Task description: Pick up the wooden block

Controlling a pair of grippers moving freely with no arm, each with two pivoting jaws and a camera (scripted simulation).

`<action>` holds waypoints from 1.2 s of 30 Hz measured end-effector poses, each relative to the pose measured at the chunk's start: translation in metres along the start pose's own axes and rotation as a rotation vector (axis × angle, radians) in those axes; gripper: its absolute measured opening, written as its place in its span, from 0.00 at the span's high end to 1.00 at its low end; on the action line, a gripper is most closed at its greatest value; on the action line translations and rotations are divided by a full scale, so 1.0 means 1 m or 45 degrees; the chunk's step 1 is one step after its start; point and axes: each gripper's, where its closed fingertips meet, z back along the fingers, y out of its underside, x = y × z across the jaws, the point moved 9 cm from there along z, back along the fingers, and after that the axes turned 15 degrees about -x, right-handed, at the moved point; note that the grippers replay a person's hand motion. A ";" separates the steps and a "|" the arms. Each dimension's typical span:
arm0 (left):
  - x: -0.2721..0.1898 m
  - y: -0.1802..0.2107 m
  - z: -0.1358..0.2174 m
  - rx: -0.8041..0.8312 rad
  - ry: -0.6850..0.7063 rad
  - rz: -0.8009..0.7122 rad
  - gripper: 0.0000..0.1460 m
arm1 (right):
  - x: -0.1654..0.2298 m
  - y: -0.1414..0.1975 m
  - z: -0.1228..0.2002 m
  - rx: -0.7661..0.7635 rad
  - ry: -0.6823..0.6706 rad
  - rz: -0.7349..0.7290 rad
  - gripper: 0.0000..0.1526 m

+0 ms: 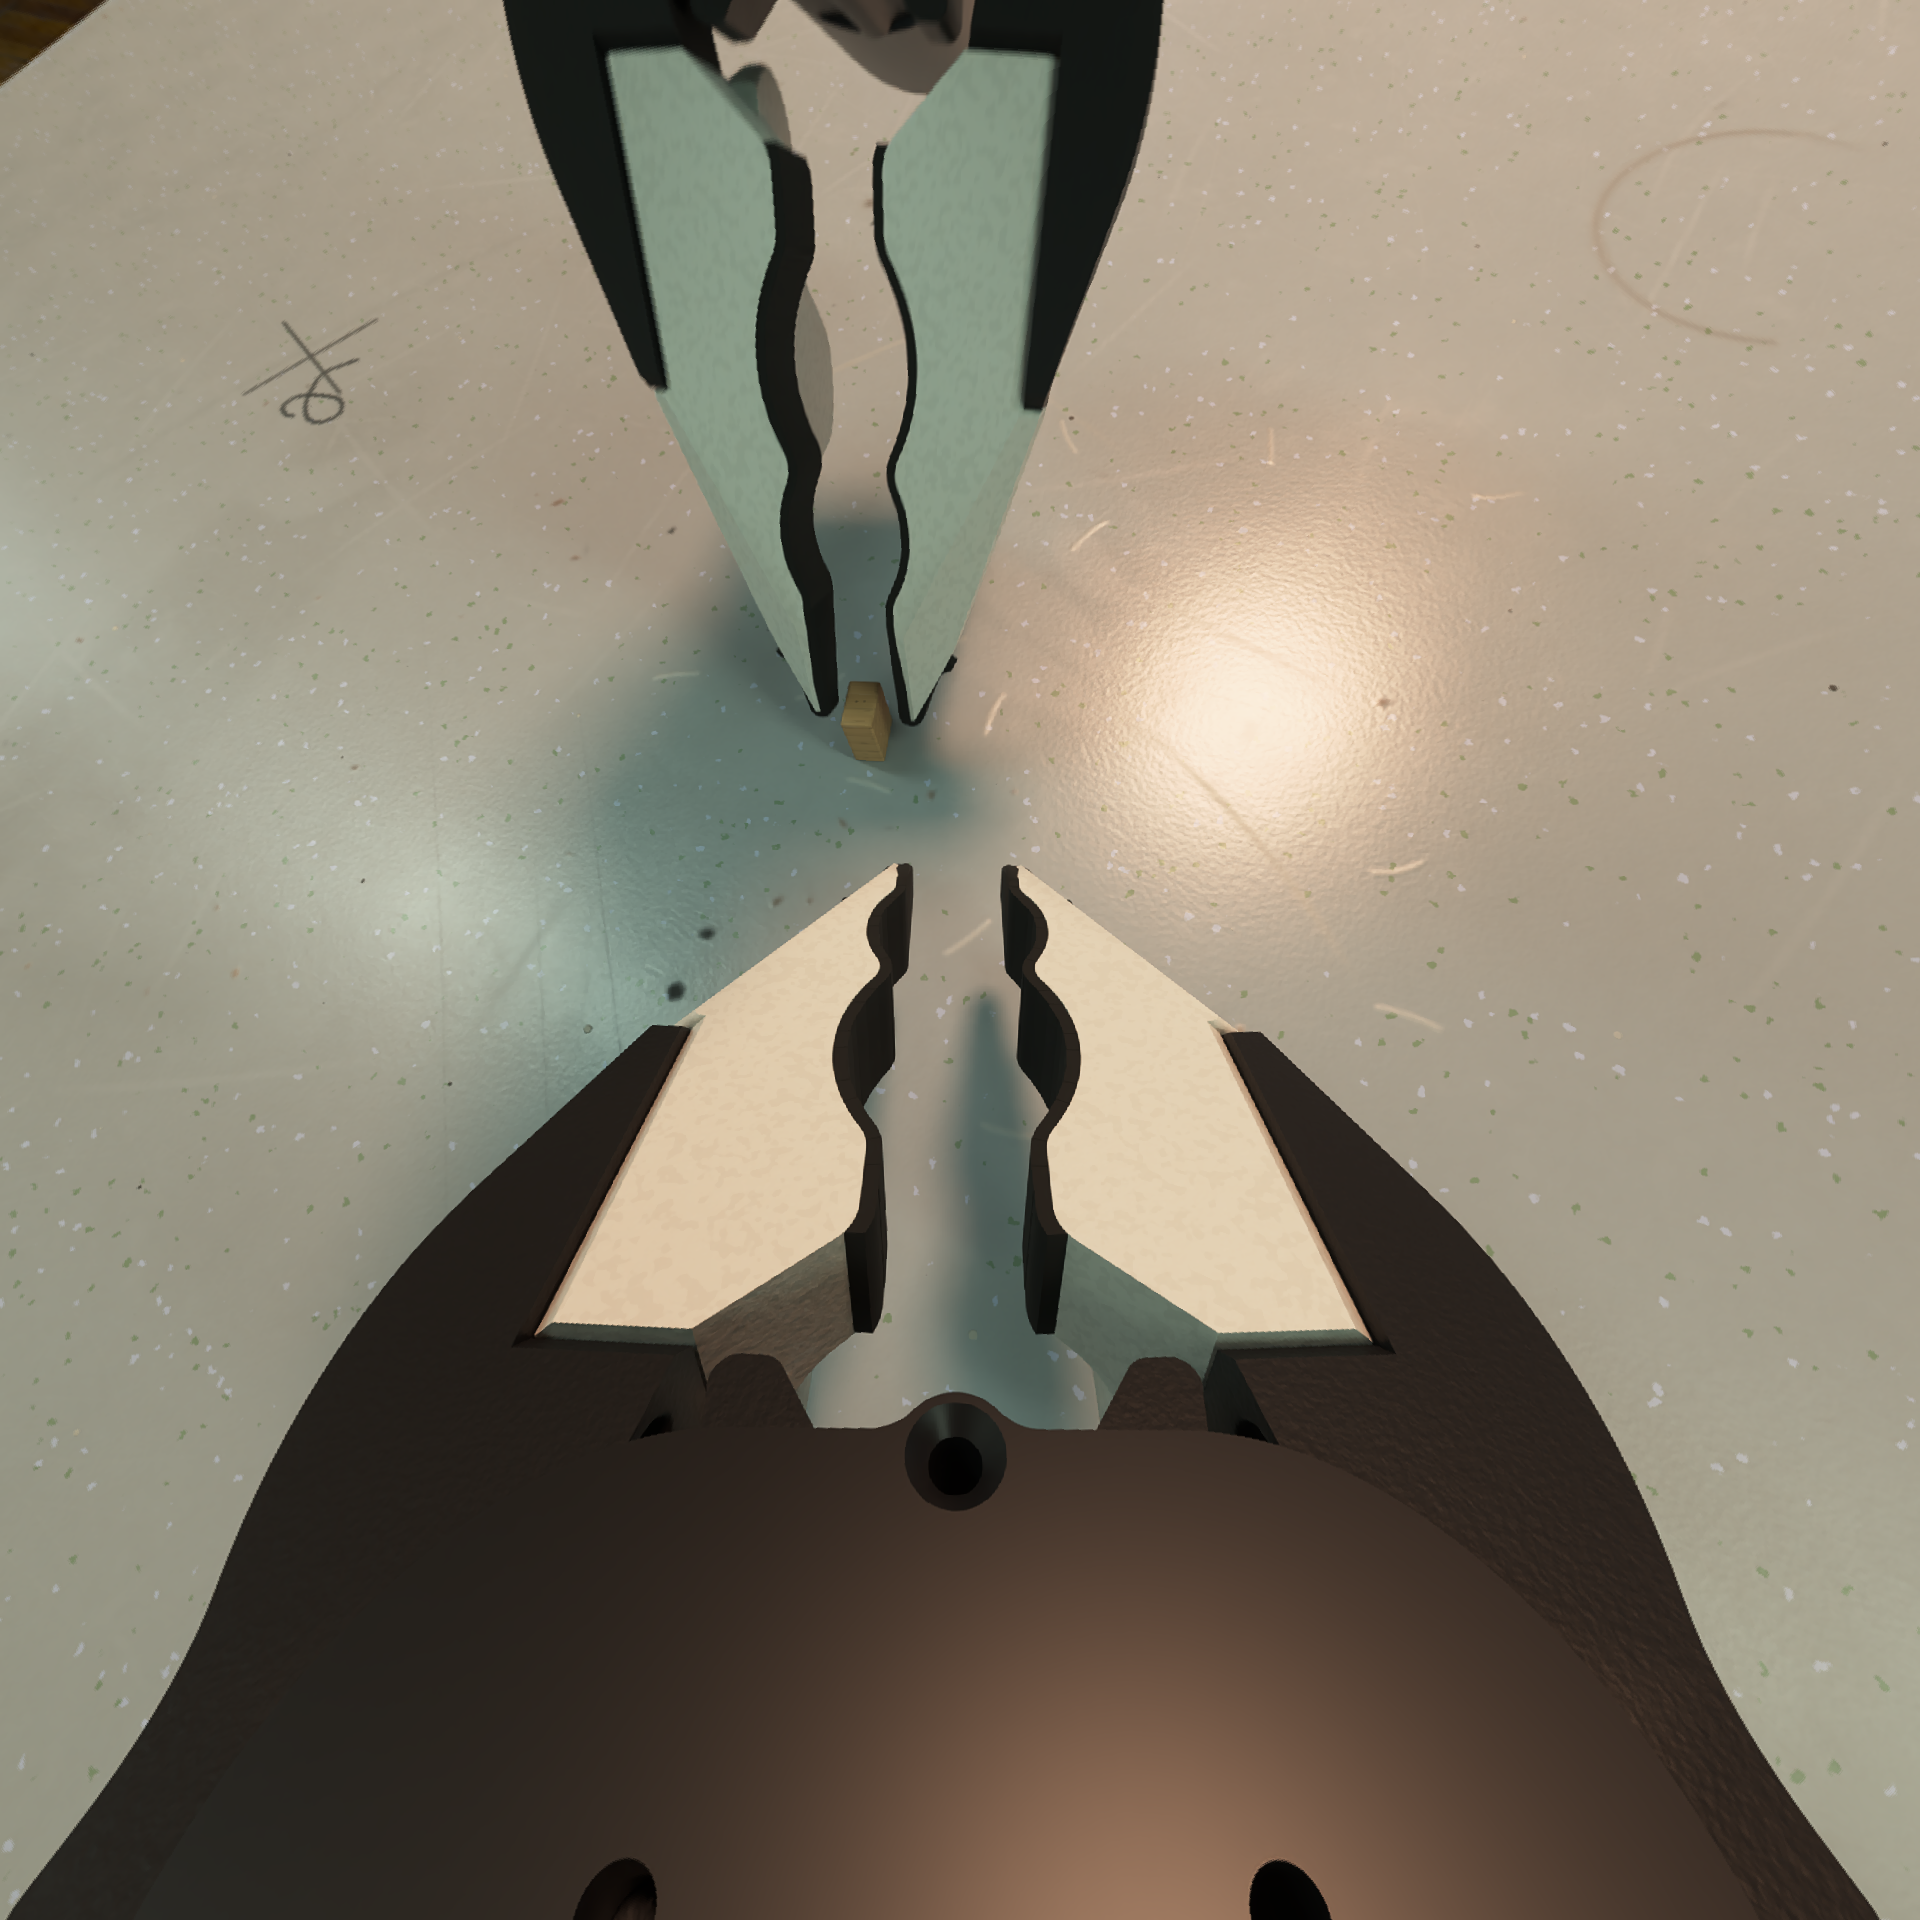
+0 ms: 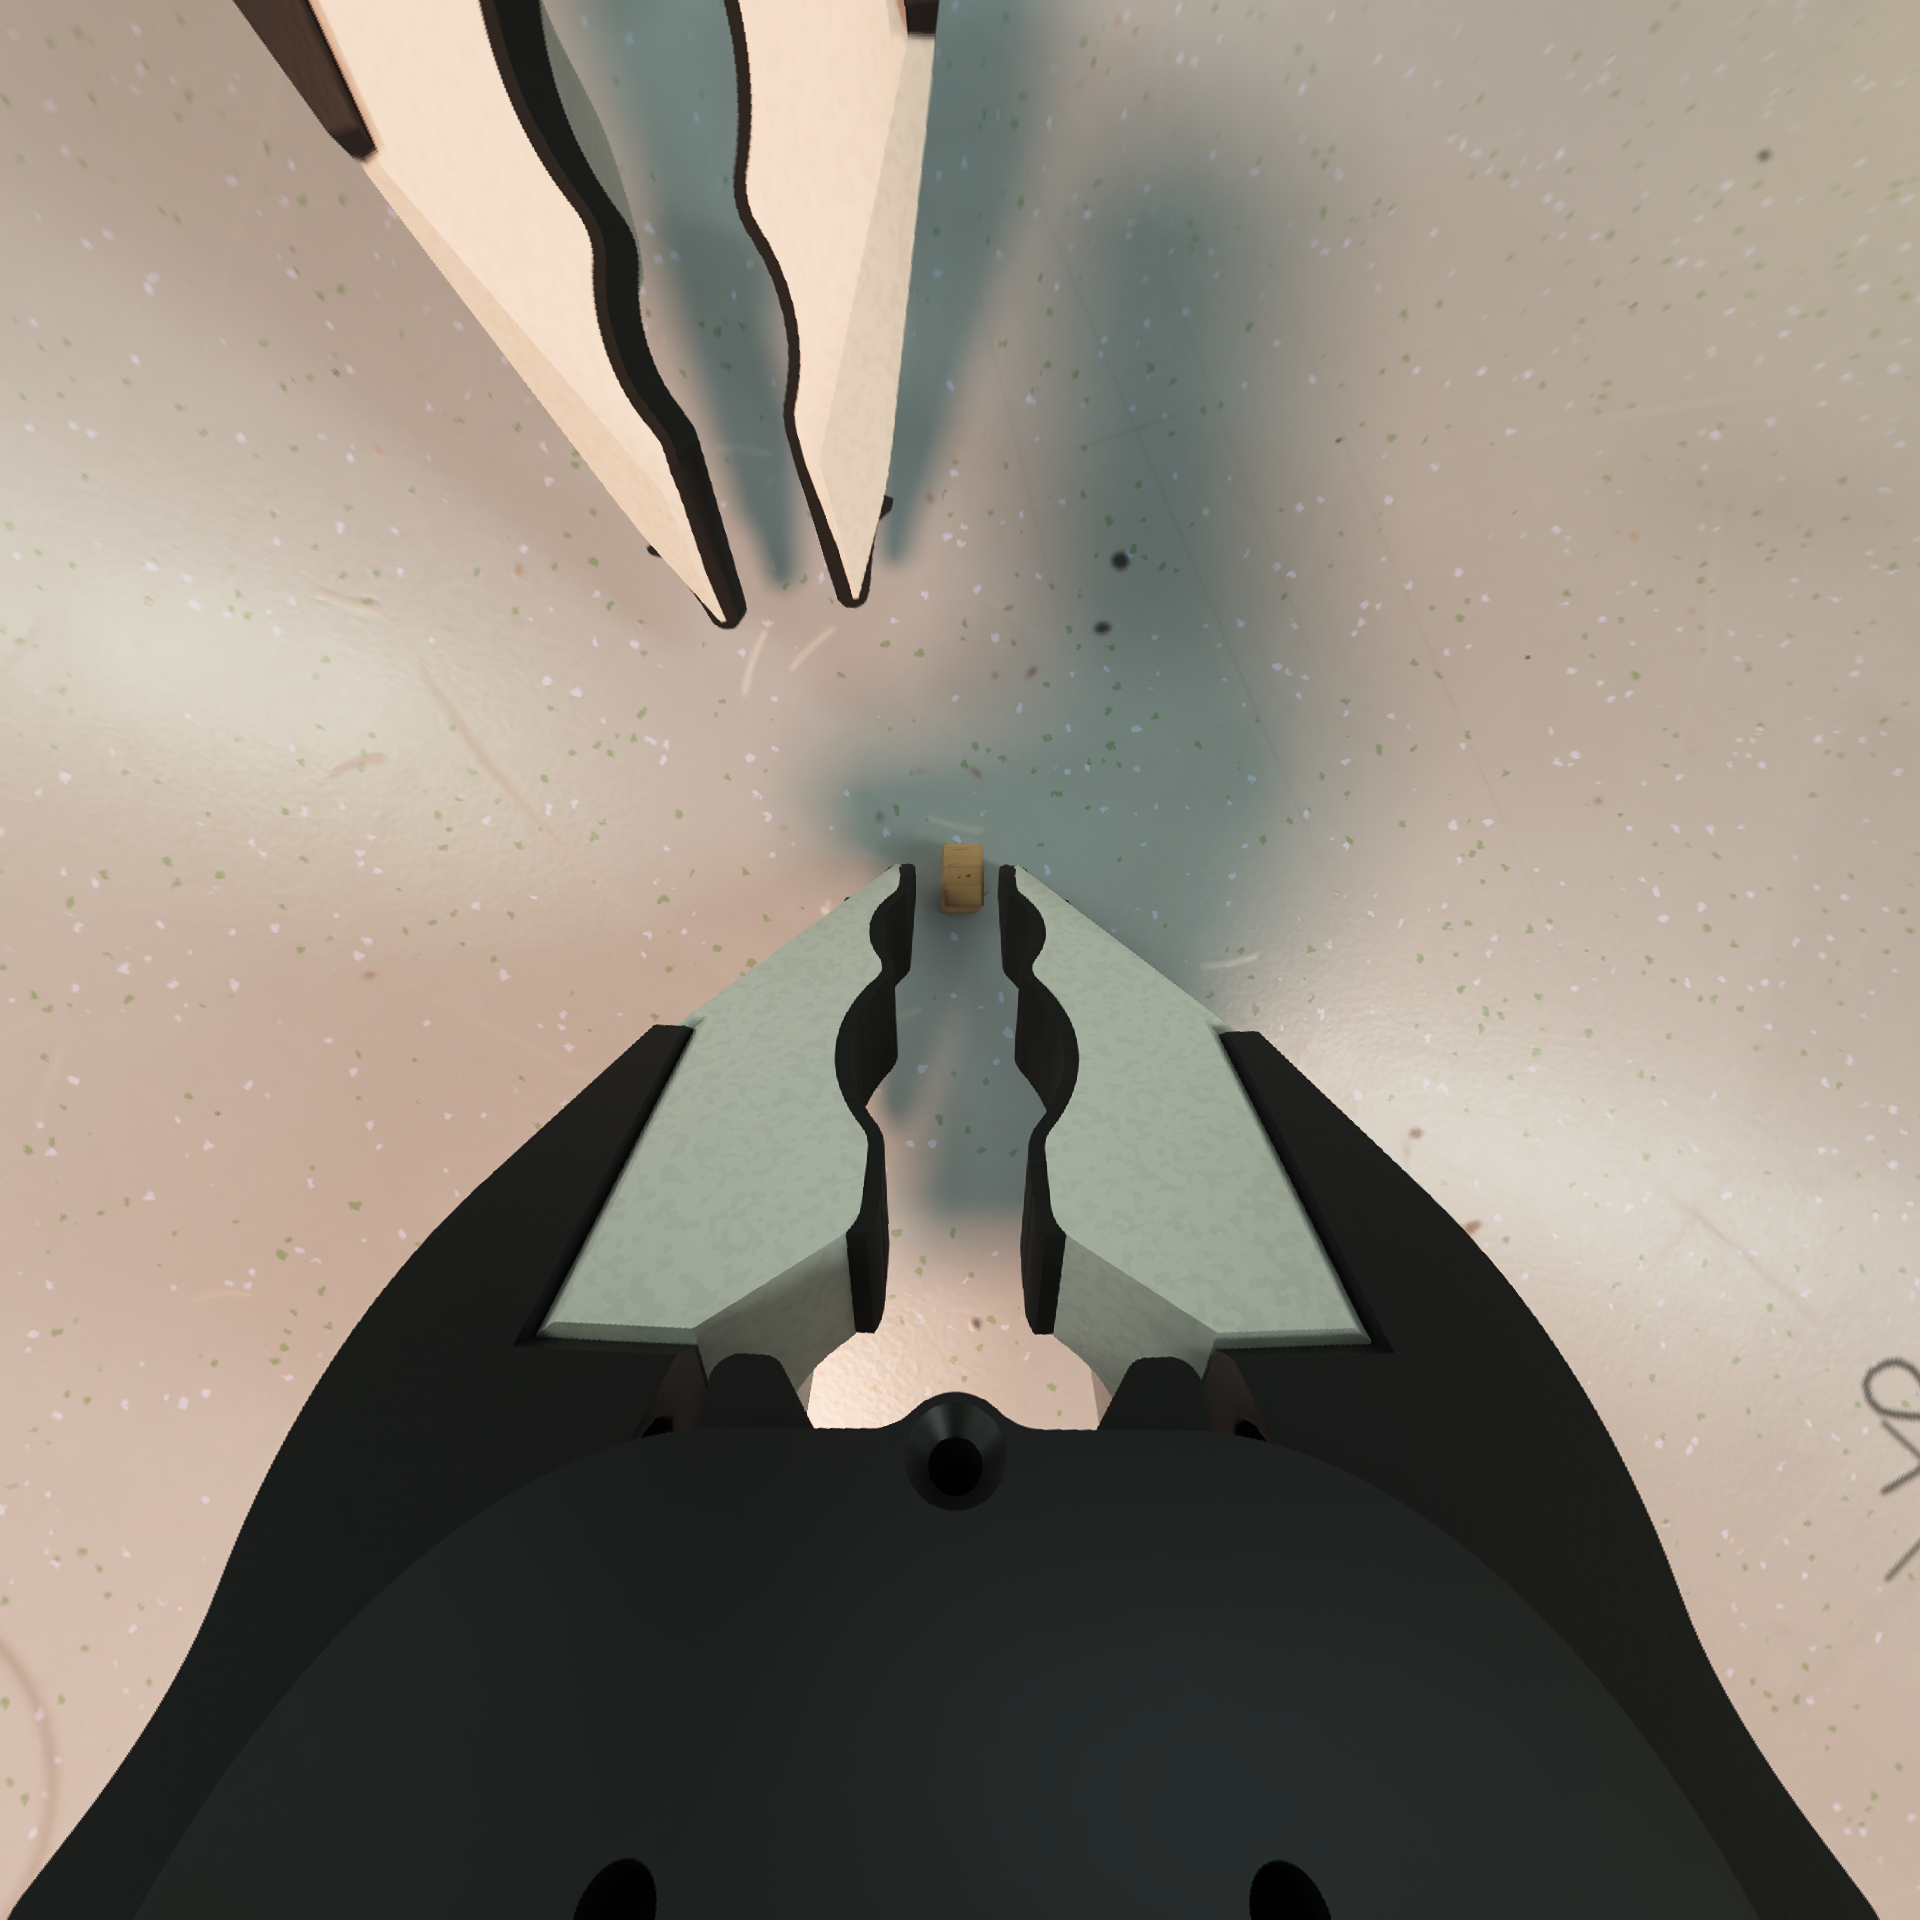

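Wooden block bracketed by the right gripper's tips on the speckled tabletop

The wooden block (image 2: 960, 878) is seen standing on the tabletop (image 2: 312, 831) just between the parted tips of the right gripper (image 2: 956, 883), not yet pinched; the left gripper (image 1: 956, 883) is held apart, also parted and empty. The block is judged light, stiff and unlikely to crush (though so small it could be tipped or squirted out), so its two flat side faces are best taken squarely. Contact with either finger cannot be made out, and its far face is hidden.
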 end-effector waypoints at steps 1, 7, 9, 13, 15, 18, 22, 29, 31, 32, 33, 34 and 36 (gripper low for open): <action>0.000 0.000 0.000 -0.005 0.000 0.000 0.89 | -0.001 0.000 -0.002 0.025 -0.012 0.003 0.90; 0.005 0.002 0.001 -0.047 -0.038 0.012 0.90 | 0.003 -0.002 -0.004 0.047 0.023 0.128 0.96; 0.007 0.001 0.002 -0.080 -0.068 0.018 0.89 | 0.010 -0.006 -0.001 -0.009 0.077 0.248 0.96; 0.008 -0.004 0.008 -0.249 -0.099 0.047 0.87 | 0.036 -0.021 0.011 -0.172 0.352 0.678 0.96; 0.008 -0.007 0.011 -0.321 -0.112 0.034 0.86 | 0.050 -0.025 0.016 -0.217 0.483 0.836 0.96; 0.004 -0.012 0.015 -0.421 -0.142 -0.077 0.86 | 0.064 -0.028 0.020 -0.323 0.604 0.853 0.96; -0.006 -0.018 0.018 -0.577 -0.119 -0.126 0.90 | 0.072 -0.026 0.023 -0.493 0.768 0.673 0.96; -0.005 -0.023 0.018 -0.679 -0.067 0.092 0.91 | 0.096 -0.024 0.013 -0.398 0.999 0.960 0.96; -0.005 -0.020 0.015 -0.621 -0.084 0.099 0.98 | 0.098 -0.024 0.012 -0.374 1.015 0.985 0.96; -0.005 -0.019 0.014 -0.585 -0.095 0.092 1.00 | 0.099 -0.023 0.012 -0.376 1.026 0.986 0.96; -0.006 -0.018 0.012 -0.560 -0.093 0.086 1.00 | 0.099 -0.023 0.012 -0.379 1.032 0.987 0.96; -0.007 -0.017 0.011 -0.551 -0.081 0.093 1.00 | 0.100 -0.022 0.013 -0.375 1.031 0.982 0.96; -0.008 -0.016 0.008 -0.551 -0.020 0.124 0.97 | 0.101 -0.022 0.013 -0.367 1.041 0.983 0.96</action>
